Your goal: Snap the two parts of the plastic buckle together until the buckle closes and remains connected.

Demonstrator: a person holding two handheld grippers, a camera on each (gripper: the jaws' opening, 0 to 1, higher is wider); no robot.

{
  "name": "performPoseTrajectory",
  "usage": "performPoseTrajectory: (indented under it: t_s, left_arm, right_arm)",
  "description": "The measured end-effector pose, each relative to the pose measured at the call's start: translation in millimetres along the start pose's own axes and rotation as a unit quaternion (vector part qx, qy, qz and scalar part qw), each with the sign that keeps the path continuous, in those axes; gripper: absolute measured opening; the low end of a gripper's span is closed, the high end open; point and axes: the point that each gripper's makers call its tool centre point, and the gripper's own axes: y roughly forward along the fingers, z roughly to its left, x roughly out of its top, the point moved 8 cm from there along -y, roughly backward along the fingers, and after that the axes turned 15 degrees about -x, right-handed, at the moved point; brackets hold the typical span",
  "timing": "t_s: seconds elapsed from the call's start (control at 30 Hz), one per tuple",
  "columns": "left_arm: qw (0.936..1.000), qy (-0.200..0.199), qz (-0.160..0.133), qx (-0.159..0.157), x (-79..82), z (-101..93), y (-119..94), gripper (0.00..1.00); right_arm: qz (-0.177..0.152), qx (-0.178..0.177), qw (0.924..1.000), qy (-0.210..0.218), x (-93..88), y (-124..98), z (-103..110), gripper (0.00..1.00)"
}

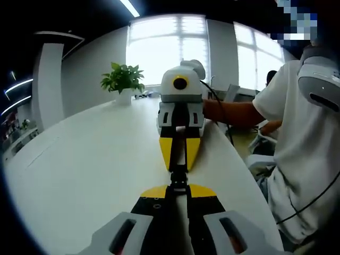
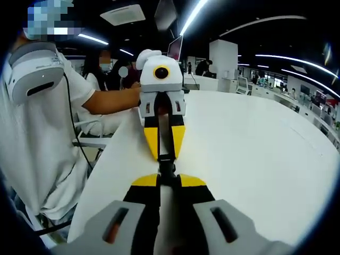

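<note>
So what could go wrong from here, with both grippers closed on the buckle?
1. The buckle spans a short gap between the left gripper and right gripper; a slightly skewed push could jam it instead of latching.
2. It hangs above the table, near the edge, so a slip might drop it off.
3. Fingers hide the joint, so closure is hard to confirm.

Buckle (image 1: pixel 178 179) between 2 facing claws, above table (image 1: pixel 90 159).

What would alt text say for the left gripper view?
Two yellow-tipped grippers meet nose to nose over a white table, the left gripper and right gripper pinching a small black buckle between them. A potted plant stands behind; a person in white sits alongside.
</note>
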Motion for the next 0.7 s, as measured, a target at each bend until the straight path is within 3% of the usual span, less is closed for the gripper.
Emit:
performPoseTrajectory:
  t_s: [0.7]
  left_arm:
    - [1.0, 0.0, 0.003, -0.003, 0.8, 2.1, 1.0, 0.1]
  right_arm:
    - [0.004, 0.009, 0.9999, -0.004, 0.6, 0.6, -2.5, 0.11]
